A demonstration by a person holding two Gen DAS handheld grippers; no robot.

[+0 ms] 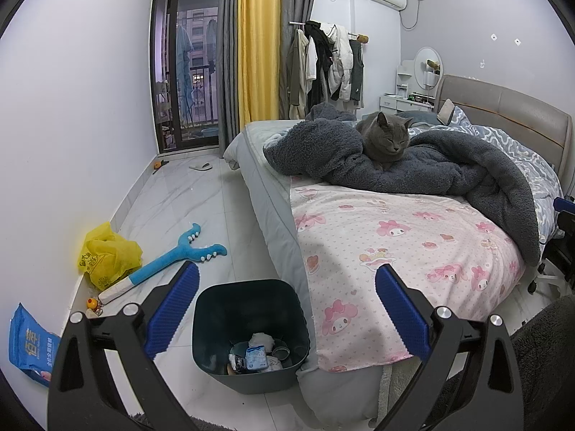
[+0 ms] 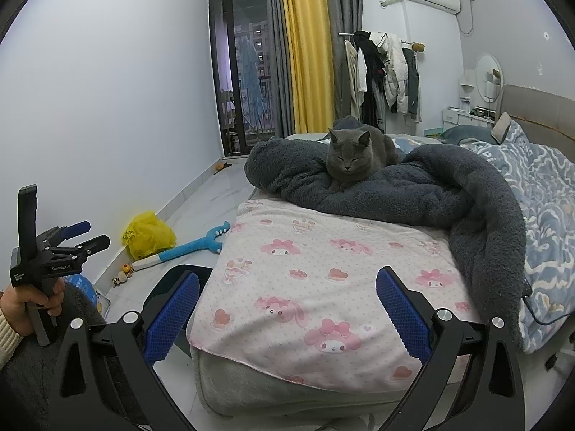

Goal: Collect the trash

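Your left wrist camera looks from low by the foot of the bed, angled down onto the bin close below and along the floor toward the balcony door. Your right wrist camera sits higher, facing across the bed. Both share the cat, the yellow bag and the curtain.

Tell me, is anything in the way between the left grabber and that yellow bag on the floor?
Nothing visible blocks it. The left gripper is open and empty above the dark trash bin. The yellow plastic bag lies by the wall to the left, with the blue plush toy beside it, not across the path, only bare floor.
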